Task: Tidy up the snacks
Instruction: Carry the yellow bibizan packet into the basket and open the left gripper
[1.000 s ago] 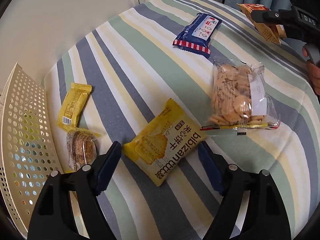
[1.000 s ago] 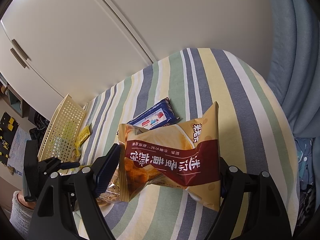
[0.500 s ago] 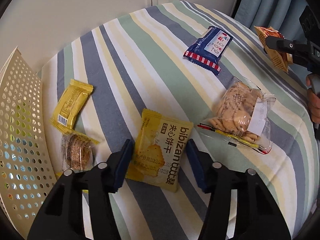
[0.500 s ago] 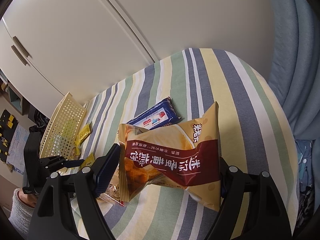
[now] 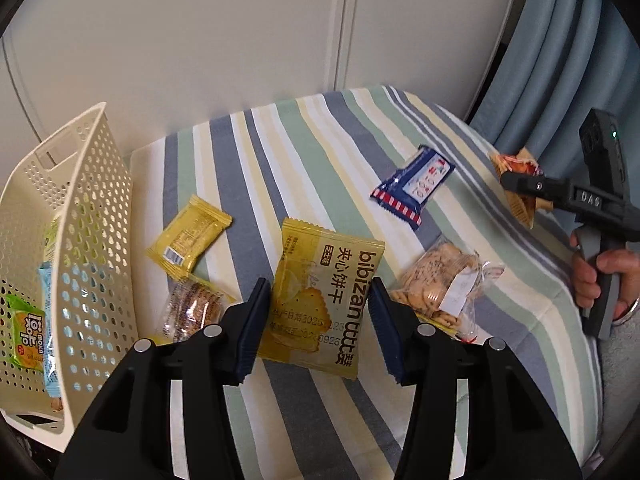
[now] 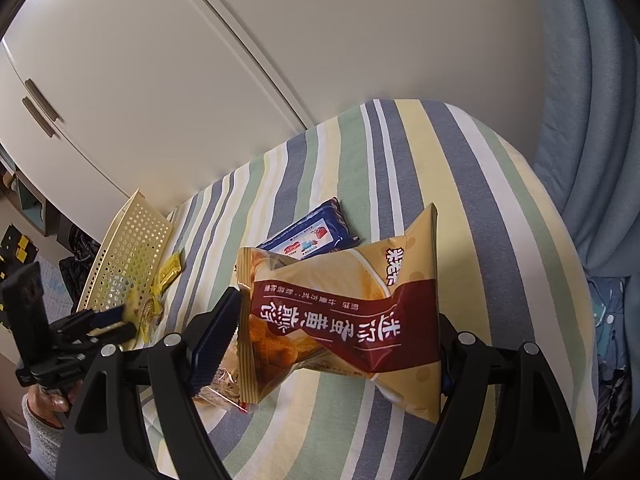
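Surface: striped cloth table [image 5: 304, 152].
Yellow biscuit packet [image 5: 320, 296]: lengthwise between left tongs [image 5: 316, 328], gripped.
Right tongs [image 6: 340, 344]: holding brown snack bag [image 6: 344, 312] crosswise.

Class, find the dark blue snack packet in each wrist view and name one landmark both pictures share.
Left wrist view: dark blue snack packet upper right, flat on the cloth.
Right wrist view: centre, partly behind the held brown bag.
Shared landmark: cream perforated basket.
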Motion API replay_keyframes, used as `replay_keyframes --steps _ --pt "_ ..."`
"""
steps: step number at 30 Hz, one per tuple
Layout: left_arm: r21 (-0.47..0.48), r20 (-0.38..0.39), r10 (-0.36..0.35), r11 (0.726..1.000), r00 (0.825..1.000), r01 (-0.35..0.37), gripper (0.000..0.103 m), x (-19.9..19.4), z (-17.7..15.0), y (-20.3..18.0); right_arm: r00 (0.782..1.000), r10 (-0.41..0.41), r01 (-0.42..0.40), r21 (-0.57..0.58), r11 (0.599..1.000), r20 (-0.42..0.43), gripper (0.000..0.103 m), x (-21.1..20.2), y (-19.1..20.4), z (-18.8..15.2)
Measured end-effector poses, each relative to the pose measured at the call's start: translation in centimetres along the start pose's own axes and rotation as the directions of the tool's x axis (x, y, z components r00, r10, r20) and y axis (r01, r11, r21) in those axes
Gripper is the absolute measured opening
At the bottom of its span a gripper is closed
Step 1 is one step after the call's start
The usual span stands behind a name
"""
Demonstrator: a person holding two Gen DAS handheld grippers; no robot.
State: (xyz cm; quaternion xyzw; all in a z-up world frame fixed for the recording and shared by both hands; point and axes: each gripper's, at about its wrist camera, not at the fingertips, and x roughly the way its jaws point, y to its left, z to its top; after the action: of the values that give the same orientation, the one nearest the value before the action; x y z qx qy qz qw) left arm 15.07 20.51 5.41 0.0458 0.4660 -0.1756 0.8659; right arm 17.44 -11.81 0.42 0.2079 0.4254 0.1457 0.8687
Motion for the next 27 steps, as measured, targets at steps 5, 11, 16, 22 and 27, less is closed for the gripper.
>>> replay_keyframes --steps 5,11,16,22,27 --pt "-0.069 0.084 0.019 0.998 0.996 -0.013 0.052 -3.5 0.6 2.3 1.0 -0.004 0.004 0.004 1.0 0.002 0.079 0.0 0.0 0.0" --pt "-0.161 0.158 0.099 0.984 0.982 -0.073 0.052 -6.3 1.2 5.6 1.0 -0.012 0.012 0.002 1.0 0.001 0.079 0.0 0.1 0.0" --pt "-0.268 0.202 0.159 0.958 0.967 -0.101 0.052 -7.5 1.0 8.8 1.0 -0.017 0.017 0.009 1.0 0.002 0.079 0.1 0.1 0.0" --pt "-0.359 0.23 0.223 0.924 0.947 -0.131 0.052 -8.7 0.1 11.7 1.0 -0.025 0.025 0.009 1.0 0.001 0.079 0.3 0.3 0.1" --pt "-0.438 0.24 0.256 0.89 0.936 -0.131 0.053 -9.3 -0.6 13.8 1.0 -0.03 0.03 0.013 0.999 0.0 0.079 0.4 0.2 0.1"
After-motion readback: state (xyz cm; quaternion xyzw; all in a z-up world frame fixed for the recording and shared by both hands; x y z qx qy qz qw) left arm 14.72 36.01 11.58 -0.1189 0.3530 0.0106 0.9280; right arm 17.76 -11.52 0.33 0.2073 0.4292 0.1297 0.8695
